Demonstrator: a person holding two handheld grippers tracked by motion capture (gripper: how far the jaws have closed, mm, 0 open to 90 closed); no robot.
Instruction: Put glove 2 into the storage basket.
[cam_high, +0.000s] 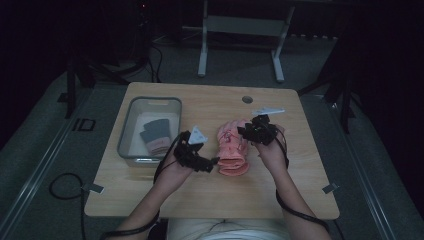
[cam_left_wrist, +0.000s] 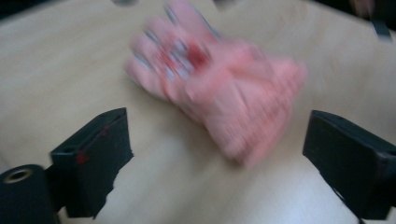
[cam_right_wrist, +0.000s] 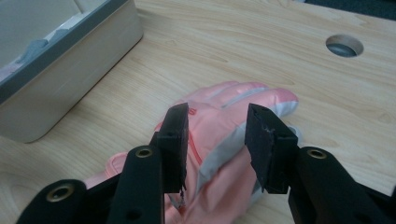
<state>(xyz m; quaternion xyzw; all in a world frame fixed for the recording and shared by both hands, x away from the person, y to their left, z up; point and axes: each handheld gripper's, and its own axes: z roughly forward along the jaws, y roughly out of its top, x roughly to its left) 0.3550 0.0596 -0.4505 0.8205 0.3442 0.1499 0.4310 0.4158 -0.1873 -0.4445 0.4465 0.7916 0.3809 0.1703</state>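
Note:
A pink glove (cam_high: 233, 150) lies in the middle of the wooden table (cam_high: 210, 195), fingers pointing away from the person. My left gripper (cam_high: 214, 162) sits at its left near the cuff. In the left gripper view the jaws of the left gripper (cam_left_wrist: 217, 126) stand wide open, with the blurred pink glove (cam_left_wrist: 219, 88) just ahead between them. My right gripper (cam_high: 243, 131) hangs over the glove's finger end. In the right gripper view the right gripper (cam_right_wrist: 218, 114) is open by a narrow gap, its jaws astride the pink glove (cam_right_wrist: 233, 105) with its grey stripe.
A clear plastic bin (cam_high: 126, 131) stands on the table's left side and holds grey and pink gloves (cam_high: 156, 135); the bin's wall (cam_right_wrist: 70, 70) is close by in the right gripper view. A round cable hole (cam_high: 247, 99) is in the far edge.

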